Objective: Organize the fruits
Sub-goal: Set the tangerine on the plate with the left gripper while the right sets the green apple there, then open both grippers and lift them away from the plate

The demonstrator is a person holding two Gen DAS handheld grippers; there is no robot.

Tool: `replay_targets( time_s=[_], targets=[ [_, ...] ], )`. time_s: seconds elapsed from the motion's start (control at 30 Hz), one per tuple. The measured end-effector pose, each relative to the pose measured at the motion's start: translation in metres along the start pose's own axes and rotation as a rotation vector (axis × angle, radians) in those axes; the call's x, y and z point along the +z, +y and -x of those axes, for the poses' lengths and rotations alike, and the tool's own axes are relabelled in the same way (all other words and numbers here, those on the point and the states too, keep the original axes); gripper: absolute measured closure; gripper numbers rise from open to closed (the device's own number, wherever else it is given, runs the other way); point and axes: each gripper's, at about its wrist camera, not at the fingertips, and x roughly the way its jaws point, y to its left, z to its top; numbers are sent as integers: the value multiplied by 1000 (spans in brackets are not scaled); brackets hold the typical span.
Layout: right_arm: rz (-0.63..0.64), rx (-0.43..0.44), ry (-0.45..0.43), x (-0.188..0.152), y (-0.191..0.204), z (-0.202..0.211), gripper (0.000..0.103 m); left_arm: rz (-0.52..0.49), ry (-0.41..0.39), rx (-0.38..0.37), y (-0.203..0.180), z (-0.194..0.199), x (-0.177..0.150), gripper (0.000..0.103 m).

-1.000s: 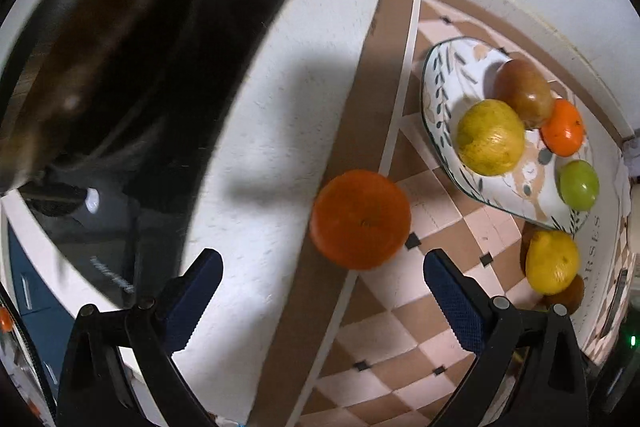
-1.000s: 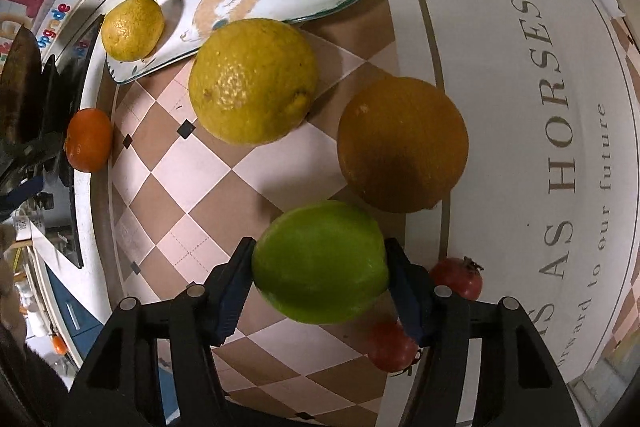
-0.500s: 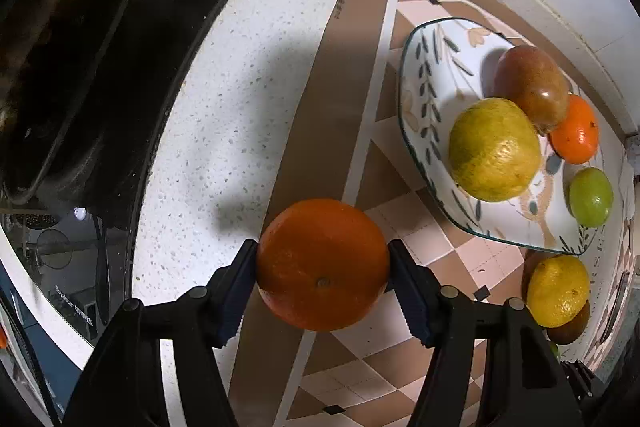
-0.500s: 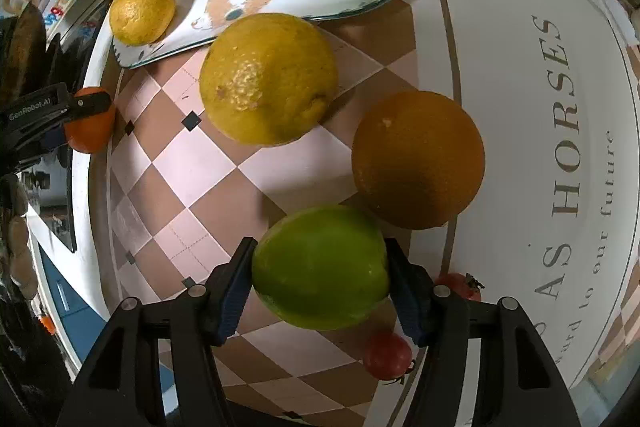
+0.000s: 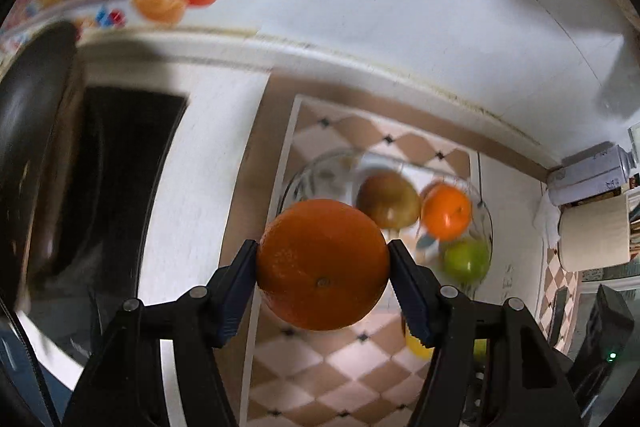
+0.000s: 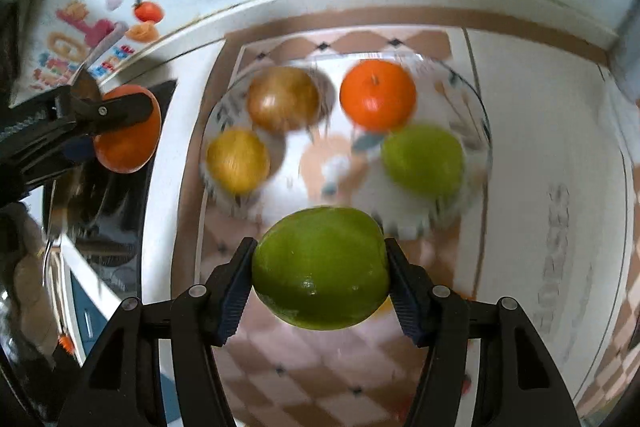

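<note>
Both fruits have come up off the counter since half a second ago: the orange (image 5: 322, 264) that we had just clamped low over the checkered mat (image 5: 320, 375) now rides in the air in our left gripper (image 5: 322, 273), and the green fruit (image 6: 321, 268) has risen the same way in our right gripper (image 6: 320, 273). Each pair of jaws is pressed tight against the sides of its fruit. From the right wrist view the patterned plate (image 6: 478, 115) lies straight ahead, holding a brown fruit (image 6: 283, 99), a small orange (image 6: 378, 95), a yellow fruit (image 6: 237, 160) and a second green fruit (image 6: 423, 159); the left gripper and its orange show at the left edge, well apart from the plate. The background is smeared, so we judge both hands are mid-swing. With both lifts done, we take the carry to the plate as the step in hand; the bare middle of the plate looks like the roomiest spot to set them down.
</note>
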Motion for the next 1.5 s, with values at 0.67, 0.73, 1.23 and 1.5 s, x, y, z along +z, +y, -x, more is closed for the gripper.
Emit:
replay_targets(
  time_s=[0.67,0.73,1.23,1.5],
  targets=[
    [-36,-30,175,48,-3,-69,38,25,276,32,11,-105,51,40],
    [-38,-35,197,47,-4,-72,37,32,288,35,11,-107,49,40],
    [1,-71,88,30,-3,-22,11,35,189,75,11,-82,42,22],
    [35,-178,-43,-2,-14,25,11,-57,15,204,-4,-26,-16,22]
  ],
)
